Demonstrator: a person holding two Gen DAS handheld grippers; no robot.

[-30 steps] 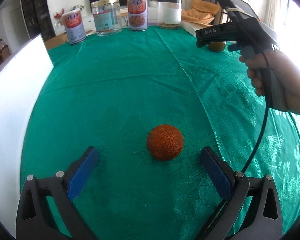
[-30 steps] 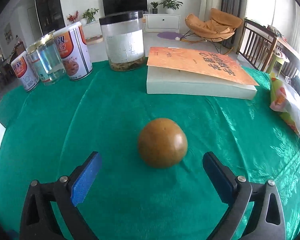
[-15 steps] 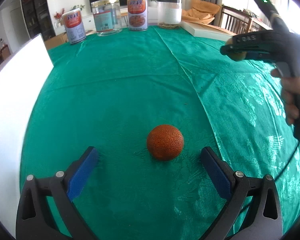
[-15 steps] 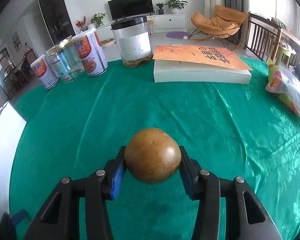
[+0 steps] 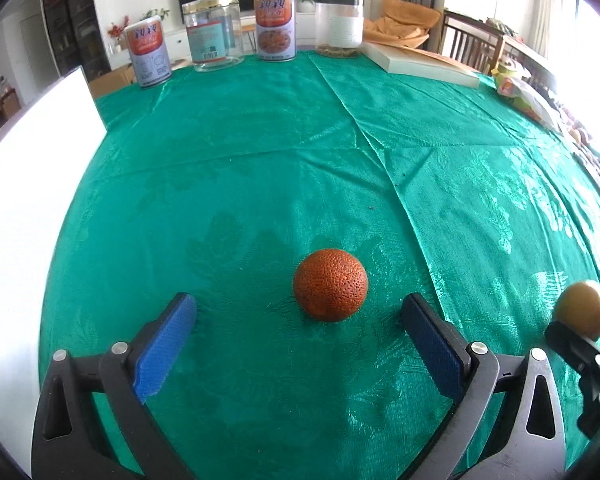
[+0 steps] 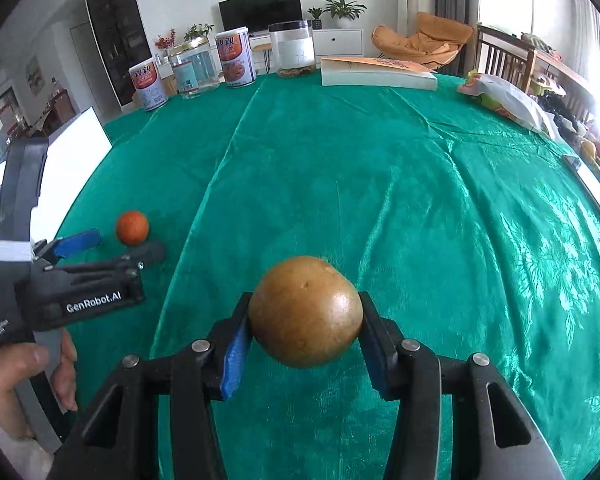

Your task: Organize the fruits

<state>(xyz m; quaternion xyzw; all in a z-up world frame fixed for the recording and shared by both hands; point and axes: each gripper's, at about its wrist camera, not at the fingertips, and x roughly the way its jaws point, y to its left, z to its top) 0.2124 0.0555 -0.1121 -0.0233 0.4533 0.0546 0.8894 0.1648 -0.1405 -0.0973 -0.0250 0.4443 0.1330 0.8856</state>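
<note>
A rough orange fruit (image 5: pixel 331 284) lies on the green tablecloth (image 5: pixel 260 160), just beyond and between the fingers of my left gripper (image 5: pixel 300 336), which is open and empty. It also shows in the right wrist view (image 6: pixel 132 227), beside the left gripper (image 6: pixel 116 246). My right gripper (image 6: pixel 304 336) is shut on a round brown-yellow fruit (image 6: pixel 306 311) and holds it above the cloth. That fruit (image 5: pixel 582 314) shows at the right edge of the left wrist view.
Two printed cans (image 5: pixel 275 26), a clear jar (image 5: pixel 213 32) and a black-lidded jar (image 5: pixel 339 26) stand along the far edge. A thick book (image 6: pixel 378 73) and a plastic bag (image 6: pixel 508 98) lie far right. A white board (image 5: pixel 24 184) is at the left.
My right gripper closed on the brown-yellow fruit, lifted it and carried it back and left, near the left gripper. The left gripper and the orange fruit have not moved.
</note>
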